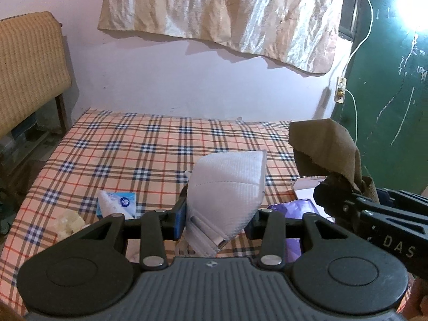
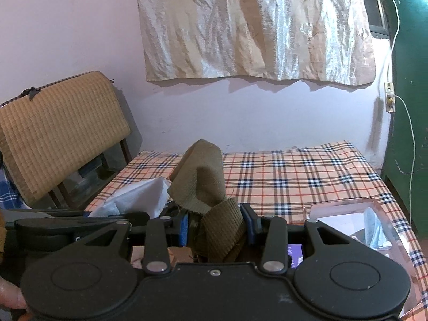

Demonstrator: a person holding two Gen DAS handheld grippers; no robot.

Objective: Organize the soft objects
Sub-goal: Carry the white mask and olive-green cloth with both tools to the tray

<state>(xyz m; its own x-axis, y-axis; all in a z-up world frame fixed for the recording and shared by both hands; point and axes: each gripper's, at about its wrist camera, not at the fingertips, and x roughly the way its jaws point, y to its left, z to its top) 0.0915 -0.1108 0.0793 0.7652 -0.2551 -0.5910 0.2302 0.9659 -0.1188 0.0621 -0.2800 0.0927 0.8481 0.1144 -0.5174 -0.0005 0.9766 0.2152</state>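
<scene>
My left gripper is shut on a white folded face mask and holds it above the plaid bed. My right gripper is shut on an olive-brown cloth strip, also lifted above the bed. The right gripper with its cloth shows at the right of the left wrist view. The white mask shows at the left of the right wrist view, beside the left gripper's black body.
A blue-white tissue pack and a pale crumpled lump lie on the bed at left. A clear plastic box holding a light blue mask sits at right. A purple item lies below. A chair stands left, a green door right.
</scene>
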